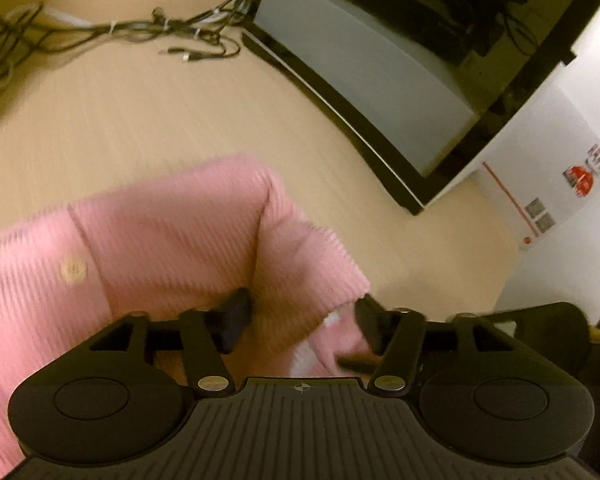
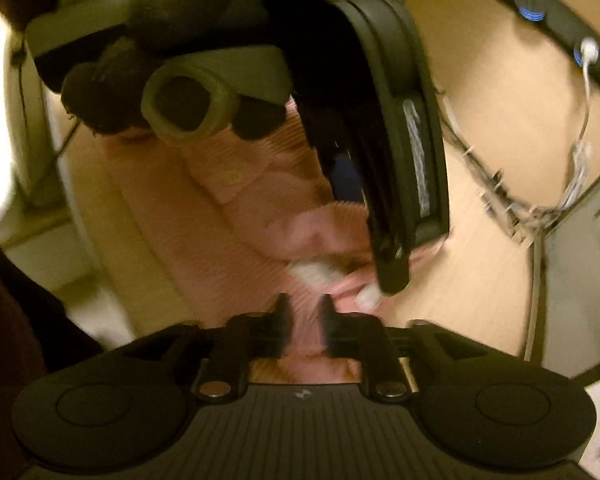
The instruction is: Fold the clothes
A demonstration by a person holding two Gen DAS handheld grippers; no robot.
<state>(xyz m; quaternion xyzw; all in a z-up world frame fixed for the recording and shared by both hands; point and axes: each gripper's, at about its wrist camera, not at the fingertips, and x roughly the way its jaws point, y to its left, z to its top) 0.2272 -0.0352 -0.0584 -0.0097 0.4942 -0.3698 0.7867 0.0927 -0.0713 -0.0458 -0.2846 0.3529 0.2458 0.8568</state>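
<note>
A pink ribbed knit garment [image 1: 160,232] with a pale button [image 1: 73,269] lies bunched on the light wooden table [image 1: 140,112]. My left gripper [image 1: 303,322] stands open over the garment's folded corner, one finger on the cloth and the other at its edge. In the right wrist view the garment [image 2: 220,216] shows a white label [image 2: 316,272] near its rumpled end. My right gripper [image 2: 305,318] stands narrowly open with pink cloth in the gap. The left gripper's fingers [image 2: 394,272] reach down onto the same end, and a gloved hand [image 2: 112,100] holds that tool.
A dark monitor [image 1: 380,80] lies tilted at the table's back right, beside a white box [image 1: 540,184]. Tangled cables [image 1: 140,28] run along the far side. A power strip with blue lights [image 2: 532,12] and more cables [image 2: 540,208] lie to the right.
</note>
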